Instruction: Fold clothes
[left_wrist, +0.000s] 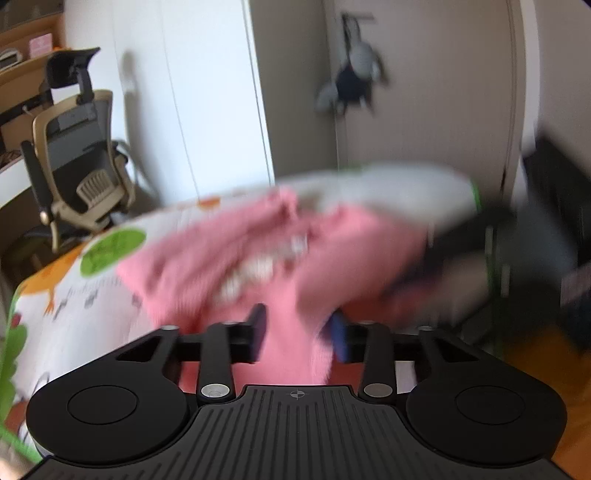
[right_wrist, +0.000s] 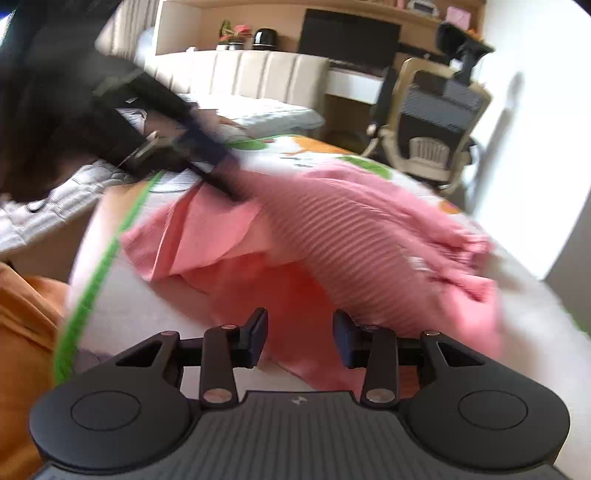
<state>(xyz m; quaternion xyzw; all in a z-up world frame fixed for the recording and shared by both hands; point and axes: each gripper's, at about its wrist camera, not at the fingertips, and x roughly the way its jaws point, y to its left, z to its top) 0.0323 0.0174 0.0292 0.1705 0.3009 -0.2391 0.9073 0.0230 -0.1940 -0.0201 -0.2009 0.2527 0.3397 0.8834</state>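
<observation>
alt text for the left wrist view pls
Blurred by motion, a pink garment hangs between the left gripper jaws above a patterned bedspread. An office chair stands at left beside a white wall.

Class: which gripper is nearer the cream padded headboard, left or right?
Left. The left gripper grips the far edge of the pink ribbed garment, towards the cream padded headboard. The right gripper is at the garment's near edge, farther away.
</observation>
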